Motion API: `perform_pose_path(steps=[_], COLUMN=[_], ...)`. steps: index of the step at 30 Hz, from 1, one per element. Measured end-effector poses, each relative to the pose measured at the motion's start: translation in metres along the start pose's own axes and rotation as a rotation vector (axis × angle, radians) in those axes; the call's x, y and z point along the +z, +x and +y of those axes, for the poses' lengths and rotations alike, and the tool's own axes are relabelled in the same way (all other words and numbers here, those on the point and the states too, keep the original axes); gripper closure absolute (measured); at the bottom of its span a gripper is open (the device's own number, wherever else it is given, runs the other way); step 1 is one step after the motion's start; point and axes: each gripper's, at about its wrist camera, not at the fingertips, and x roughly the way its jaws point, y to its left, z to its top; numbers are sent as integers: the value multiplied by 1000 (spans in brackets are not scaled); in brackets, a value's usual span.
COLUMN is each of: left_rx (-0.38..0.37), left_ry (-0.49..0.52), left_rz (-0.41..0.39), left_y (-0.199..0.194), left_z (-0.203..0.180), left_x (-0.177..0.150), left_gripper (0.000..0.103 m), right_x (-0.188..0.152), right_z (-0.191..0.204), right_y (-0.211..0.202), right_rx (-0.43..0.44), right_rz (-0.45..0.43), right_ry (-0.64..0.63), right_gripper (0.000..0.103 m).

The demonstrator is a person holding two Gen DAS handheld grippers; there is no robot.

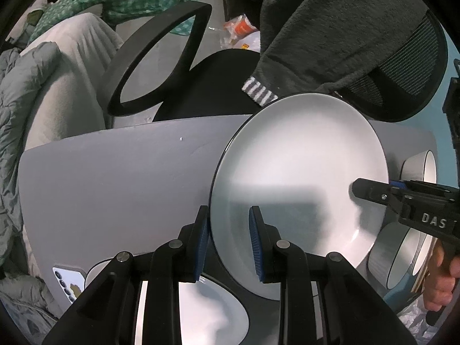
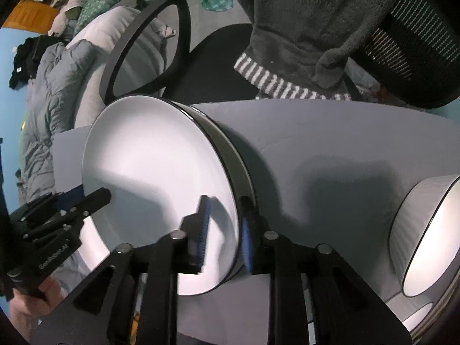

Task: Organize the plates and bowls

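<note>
A large white plate [image 1: 302,158] with a dark outer wall lies over the grey table [image 1: 129,172], its near edge overlapping a second white plate [image 1: 212,316]. My left gripper [image 1: 228,212] points straight down and is shut on the large plate's left rim, one pad outside and one inside. In the right wrist view the same plate [image 2: 149,149] fills the left half, with the left gripper [image 2: 92,194] on its far rim. My right gripper [image 2: 224,201] straddles the near rim with its jaws apart; the inner pad is blurred and stands off the plate. From the left wrist view, the right gripper [image 1: 376,185] sits at the plate's right edge.
Two grey bowls [image 1: 417,166] [image 1: 402,256] lie on their sides at the table's right end; one bowl [image 2: 425,235] looms beside my right gripper. A phone [image 1: 66,281] lies at the near left. Behind the table stands an office chair [image 1: 161,57] draped with a dark grey garment [image 1: 330,28].
</note>
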Motion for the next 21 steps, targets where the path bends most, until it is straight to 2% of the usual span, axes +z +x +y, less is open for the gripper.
perform_pose_path(steps=[2, 4, 10, 14, 19, 21], left_rx=[1, -1, -1, -7, -22, -25], left_ry=[6, 16, 16, 31, 46, 52], left_rz=[2, 2, -12, -33, -45, -56], left_y=[1, 0, -7, -14, -23, -26], left_z=[0, 1, 6, 10, 17, 21], left_x=[0, -1, -5, -10, -18, -22], left_gripper=[77, 77, 77, 67, 63, 55], right_x=[-1, -1, -2, -5, -8, -8], right_z=[1, 2, 3, 4, 4, 6], right_y=[0, -2, -4, -5, -7, -8], right_rx=[-3, 19, 24, 22, 20, 7], right_rz=[1, 9, 20, 21, 2, -3], right_ry=[10, 32, 63, 74, 99, 103], right_gripper=[72, 60, 58, 55, 52, 51])
